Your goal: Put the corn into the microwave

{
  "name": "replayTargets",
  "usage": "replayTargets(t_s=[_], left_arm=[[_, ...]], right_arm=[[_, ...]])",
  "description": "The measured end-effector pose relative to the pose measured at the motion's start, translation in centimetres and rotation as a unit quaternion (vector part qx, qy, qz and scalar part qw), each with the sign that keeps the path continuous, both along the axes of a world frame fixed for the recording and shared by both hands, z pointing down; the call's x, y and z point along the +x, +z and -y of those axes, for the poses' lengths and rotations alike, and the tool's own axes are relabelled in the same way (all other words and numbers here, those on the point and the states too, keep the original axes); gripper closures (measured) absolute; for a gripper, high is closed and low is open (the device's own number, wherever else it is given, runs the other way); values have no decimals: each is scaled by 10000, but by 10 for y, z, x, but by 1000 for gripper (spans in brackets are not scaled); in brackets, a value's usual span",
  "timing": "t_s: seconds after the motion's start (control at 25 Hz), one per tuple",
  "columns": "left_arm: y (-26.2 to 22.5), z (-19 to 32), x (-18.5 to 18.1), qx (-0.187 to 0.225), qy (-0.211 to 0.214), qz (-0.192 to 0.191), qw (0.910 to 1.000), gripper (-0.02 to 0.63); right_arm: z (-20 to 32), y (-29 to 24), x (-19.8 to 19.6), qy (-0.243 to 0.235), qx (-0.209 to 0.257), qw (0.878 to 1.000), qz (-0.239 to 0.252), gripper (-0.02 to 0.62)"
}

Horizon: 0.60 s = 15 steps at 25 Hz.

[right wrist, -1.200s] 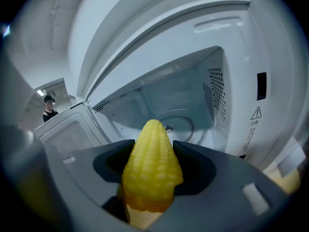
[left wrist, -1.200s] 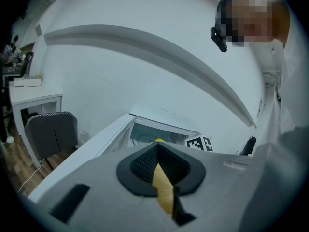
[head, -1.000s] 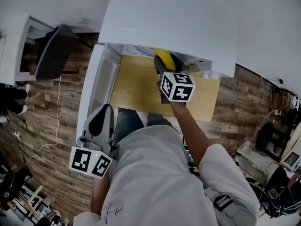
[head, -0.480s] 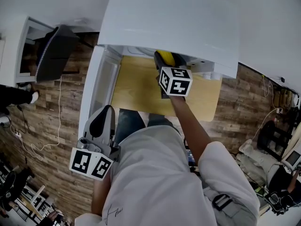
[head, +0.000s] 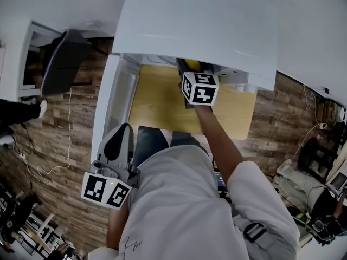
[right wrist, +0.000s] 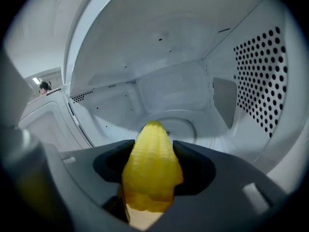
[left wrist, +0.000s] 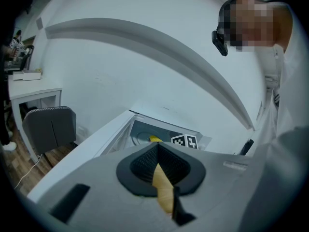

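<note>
Pinching corn (right wrist: 152, 178), the right gripper (right wrist: 153, 148) sits inside the microwave (right wrist: 174, 86); left gripper's (left wrist: 157, 151) fingers (left wrist: 139, 167) together.

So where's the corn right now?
The corn is held in the right gripper, poked into the open microwave, tip towards the turntable. In the head view that is top centre, under the microwave's white top.

Item count:
- Microwave (head: 195, 26): one, upper centre of the head view, with one turntable (right wrist: 181, 122) inside.
- Corn (right wrist: 150, 178): one.
- Grippers: two. The left gripper (left wrist: 159, 170) is at lower left, the right gripper (right wrist: 153, 149) at upper centre. Each has one marker cube.
- Surface (head: 154, 99): one, centre.
- Chair (head: 62, 64): one, upper left.
- Cable (head: 68, 140): one, on the floor at left.
</note>
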<state>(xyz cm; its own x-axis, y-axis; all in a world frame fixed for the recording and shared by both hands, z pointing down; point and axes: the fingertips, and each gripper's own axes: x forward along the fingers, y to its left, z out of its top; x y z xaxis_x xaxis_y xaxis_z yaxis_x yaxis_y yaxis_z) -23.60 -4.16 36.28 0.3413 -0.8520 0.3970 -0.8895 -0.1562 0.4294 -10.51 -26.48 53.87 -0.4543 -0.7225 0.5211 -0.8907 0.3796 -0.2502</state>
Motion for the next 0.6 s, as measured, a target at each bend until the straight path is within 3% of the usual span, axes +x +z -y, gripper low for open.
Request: replayTargets(t_s=[0.6], left_arm=[[5, 3, -1, -61, 77, -3, 10000, 617]], right_arm=[[16, 13, -15, -161, 315, 9972, -660, 334]])
